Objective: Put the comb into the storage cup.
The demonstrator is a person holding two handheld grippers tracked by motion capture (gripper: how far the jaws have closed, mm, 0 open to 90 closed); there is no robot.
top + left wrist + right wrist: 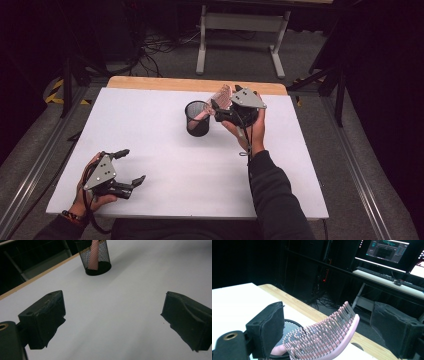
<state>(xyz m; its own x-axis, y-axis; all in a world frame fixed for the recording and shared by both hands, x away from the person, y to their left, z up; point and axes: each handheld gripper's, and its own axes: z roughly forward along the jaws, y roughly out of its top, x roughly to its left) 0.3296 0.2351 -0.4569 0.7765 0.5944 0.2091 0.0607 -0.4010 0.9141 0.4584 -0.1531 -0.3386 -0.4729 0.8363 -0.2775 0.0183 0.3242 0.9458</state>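
Observation:
A black mesh cup (197,120) stands on the white table top (165,155), right of centre toward the far side. A pink hairbrush (221,96) stands in it handle down, its bristled head leaning out to the upper right. My right gripper (226,98) straddles that head. In the right gripper view the brush (329,335) lies between the wide-apart jaws of my right gripper (329,315), with a gap to the right pad (392,325). My left gripper (132,166) rests open near the front left corner. It faces the cup (96,257), with nothing between its jaws.
The table's wooden strip (150,82) runs along the far edge. Behind it on the floor stand a white desk frame (240,30) and cables. A desk with lit monitors (387,247) stands beyond the table in the right gripper view.

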